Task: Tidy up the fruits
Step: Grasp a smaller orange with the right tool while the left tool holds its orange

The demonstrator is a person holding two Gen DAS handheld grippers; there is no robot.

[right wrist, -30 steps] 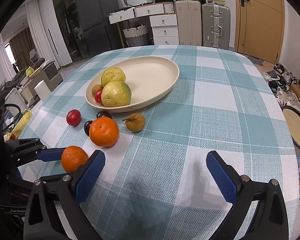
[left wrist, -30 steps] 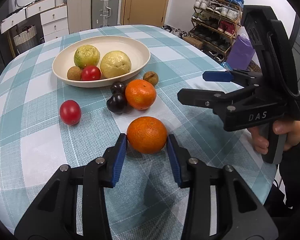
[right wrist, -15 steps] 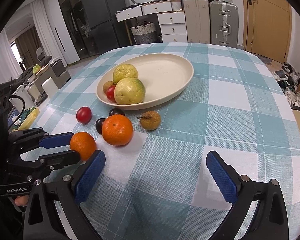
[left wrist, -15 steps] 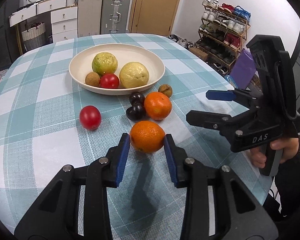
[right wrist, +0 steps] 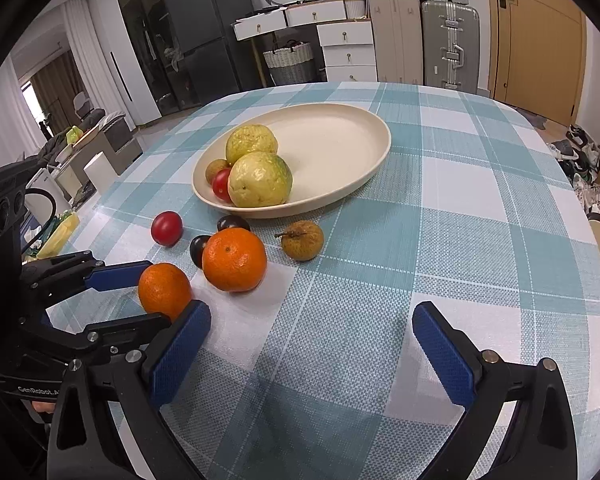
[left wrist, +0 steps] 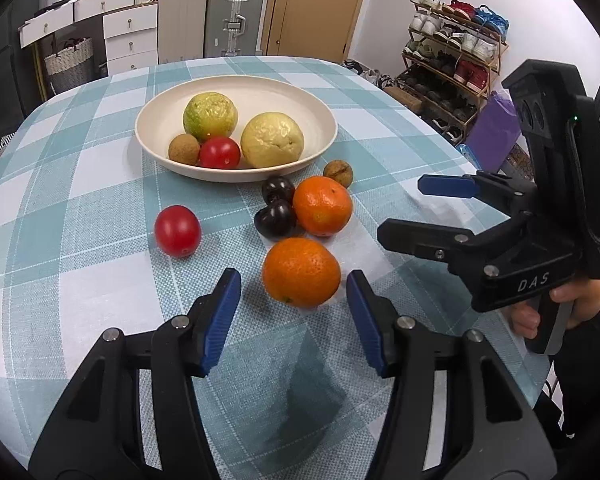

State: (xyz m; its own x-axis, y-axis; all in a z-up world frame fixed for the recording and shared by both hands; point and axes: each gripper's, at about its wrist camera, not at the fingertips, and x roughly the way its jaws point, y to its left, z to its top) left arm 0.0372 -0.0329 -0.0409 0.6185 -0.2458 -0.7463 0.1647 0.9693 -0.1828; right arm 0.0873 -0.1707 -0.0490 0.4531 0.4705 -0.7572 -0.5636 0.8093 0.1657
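Step in hand, by the look of it: picking up the nearest round orange mandarin [left wrist: 301, 272] for transfer to the shallow cream oval bowl [left wrist: 320, 148]. Left gripper [left wrist: 294, 312] hovering low over the table [left wrist: 80, 280] under its teal-and-white checked cloth, blue-padded fingers [left wrist: 222, 316] spread wide, straddling that mandarin with a clear gap on both sides; nothing gripped. Right gripper [right wrist: 310, 356] held off to the right, fingers [right wrist: 440, 350] parted even wider over bare cloth, holding nothing.

Already inside the bowl: two knobbly yellow-green guavas [left wrist: 210, 117], one small red tomato [left wrist: 219, 152], one small brown longan [left wrist: 184, 149]. Outside it, on the cloth: second, larger orange mandarin [left wrist: 322, 206] touching two dark purple plums [left wrist: 276, 219], a brown stemmed longan [left wrist: 338, 173] just beside the bowl's near rim, and a loose red tomato [left wrist: 177, 231] apart to the left. Roughly half the fruit gathered, judging by that count.

Next move calls for: closing the left fingers evenly on the mandarin's widest part, gently enough not to squash the soft peel, then lifting clear and carrying over the plums and the other mandarin to the empty right half of the bowl. Worth minding: round fruit prone to rolling if nudged by one pad first; also a crowded path, with the plum cluster sitting directly between grasp point and bowl.
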